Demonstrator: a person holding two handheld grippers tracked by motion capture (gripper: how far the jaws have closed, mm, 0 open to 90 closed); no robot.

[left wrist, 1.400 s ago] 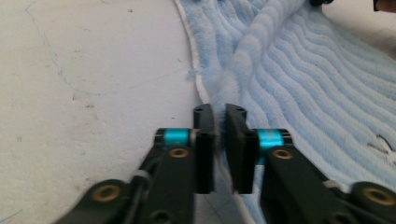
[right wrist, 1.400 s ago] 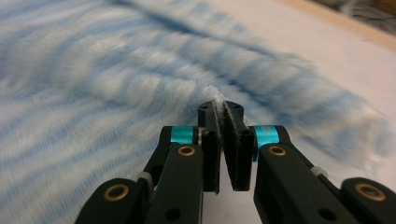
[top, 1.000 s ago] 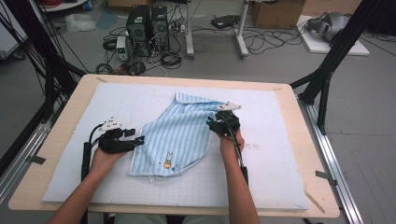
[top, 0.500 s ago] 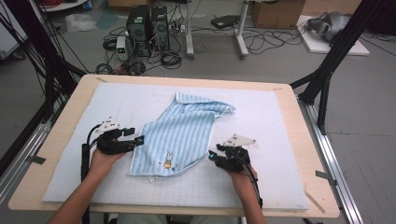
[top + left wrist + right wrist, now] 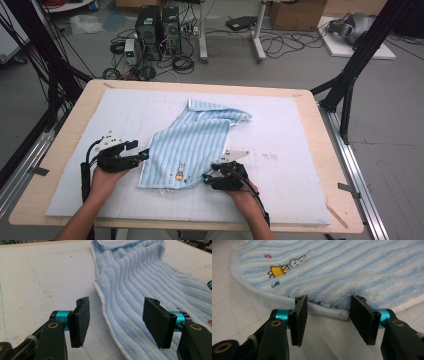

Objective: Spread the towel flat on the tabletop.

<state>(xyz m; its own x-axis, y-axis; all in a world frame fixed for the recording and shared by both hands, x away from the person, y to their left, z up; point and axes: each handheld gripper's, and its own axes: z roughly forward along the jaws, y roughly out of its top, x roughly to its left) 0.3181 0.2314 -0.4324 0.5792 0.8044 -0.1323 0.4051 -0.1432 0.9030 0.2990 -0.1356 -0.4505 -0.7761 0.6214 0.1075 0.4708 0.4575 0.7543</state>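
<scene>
Lying flat on the tabletop (image 5: 300,150), the blue towel (image 5: 195,145) is ungripped. The right hand-held gripper (image 5: 209,178), jaws just opening, straddles its near hem untouched. The left hand-held gripper (image 5: 144,154) stands open at its side edge.

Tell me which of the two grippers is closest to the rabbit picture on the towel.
The right gripper, at the towel's near edge beside the rabbit picture. The left gripper sits at the towel's left edge, farther from it.

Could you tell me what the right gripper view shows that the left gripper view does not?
Right gripper view: the rabbit picture on the towel, and the right claw open at its folded hem. Left gripper view: the left claw open astride the towel's white side edge, with bare mat beside it. Both: the striped blue towel lying ungripped.
</scene>
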